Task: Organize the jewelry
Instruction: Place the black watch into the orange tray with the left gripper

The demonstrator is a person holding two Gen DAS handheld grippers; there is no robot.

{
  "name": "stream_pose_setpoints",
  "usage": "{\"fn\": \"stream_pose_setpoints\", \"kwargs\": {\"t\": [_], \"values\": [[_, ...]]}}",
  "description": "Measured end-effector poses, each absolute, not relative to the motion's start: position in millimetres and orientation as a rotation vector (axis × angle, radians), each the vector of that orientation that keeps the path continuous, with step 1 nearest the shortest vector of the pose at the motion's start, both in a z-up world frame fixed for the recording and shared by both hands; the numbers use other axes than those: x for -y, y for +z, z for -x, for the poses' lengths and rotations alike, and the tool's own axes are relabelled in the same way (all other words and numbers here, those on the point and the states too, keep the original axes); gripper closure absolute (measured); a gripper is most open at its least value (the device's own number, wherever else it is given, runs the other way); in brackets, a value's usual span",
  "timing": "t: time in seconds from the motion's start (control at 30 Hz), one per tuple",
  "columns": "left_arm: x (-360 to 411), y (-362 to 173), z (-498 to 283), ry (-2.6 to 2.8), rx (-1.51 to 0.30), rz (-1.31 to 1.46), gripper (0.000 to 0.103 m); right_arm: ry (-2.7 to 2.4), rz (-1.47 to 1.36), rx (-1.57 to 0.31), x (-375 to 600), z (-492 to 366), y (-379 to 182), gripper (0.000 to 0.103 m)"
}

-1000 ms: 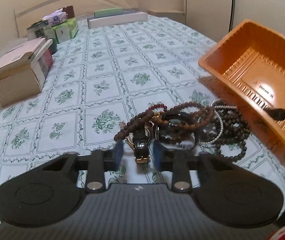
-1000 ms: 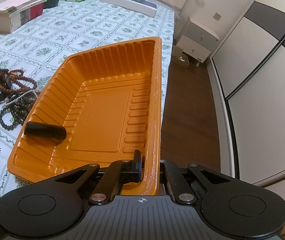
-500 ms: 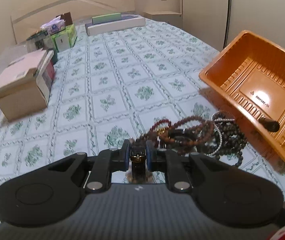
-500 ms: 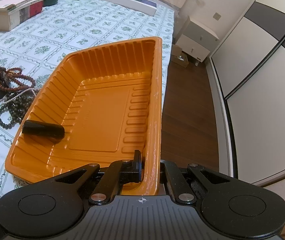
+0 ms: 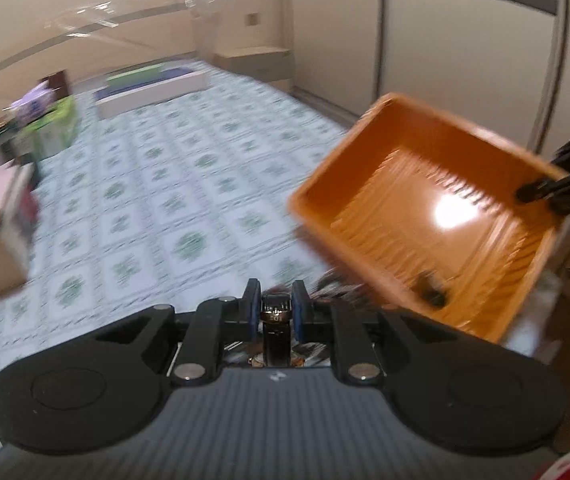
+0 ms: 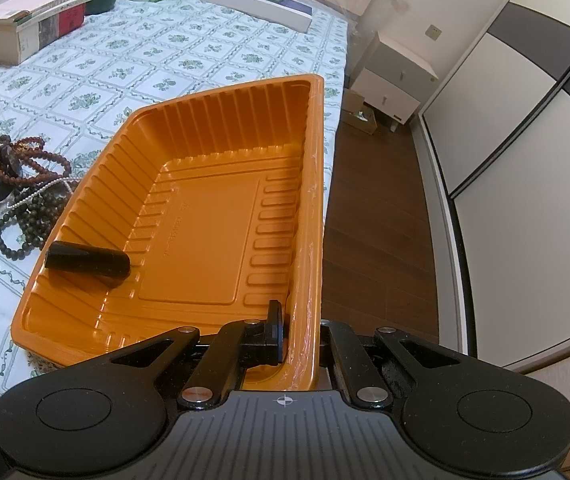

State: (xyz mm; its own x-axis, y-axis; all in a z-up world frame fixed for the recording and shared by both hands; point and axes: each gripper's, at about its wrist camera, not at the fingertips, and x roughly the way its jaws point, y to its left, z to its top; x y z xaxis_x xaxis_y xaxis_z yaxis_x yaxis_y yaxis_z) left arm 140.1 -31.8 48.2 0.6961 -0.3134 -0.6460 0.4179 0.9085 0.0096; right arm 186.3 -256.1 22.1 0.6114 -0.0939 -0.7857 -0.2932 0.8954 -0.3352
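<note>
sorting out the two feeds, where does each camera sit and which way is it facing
Left wrist: rides on the left gripper, looking down and forward across the floral tablecloth; its pads clamp a black watch strap, and the right gripper shows at the right edge.
Right wrist: rides on the right gripper, looking down along the table edge toward the wardrobe; its fingers pinch the orange tray wall.
Shared: the tray, the black cylinder in it, the bead bracelets.
</note>
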Motion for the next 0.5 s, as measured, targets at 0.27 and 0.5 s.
{"fn": "stream_pose_setpoints", "kwargs": {"t": [0.27,0.5], "values": [[99,52,-154,-0.572,-0.64,-0.132,0.089,0.125,0.455,-0.908,256,-185,26,0.1],[135,30,-154,-0.66,-0.711,-0.155,0.089,0.132,0.449,-0.901,257,-184,29,0.1]]}}
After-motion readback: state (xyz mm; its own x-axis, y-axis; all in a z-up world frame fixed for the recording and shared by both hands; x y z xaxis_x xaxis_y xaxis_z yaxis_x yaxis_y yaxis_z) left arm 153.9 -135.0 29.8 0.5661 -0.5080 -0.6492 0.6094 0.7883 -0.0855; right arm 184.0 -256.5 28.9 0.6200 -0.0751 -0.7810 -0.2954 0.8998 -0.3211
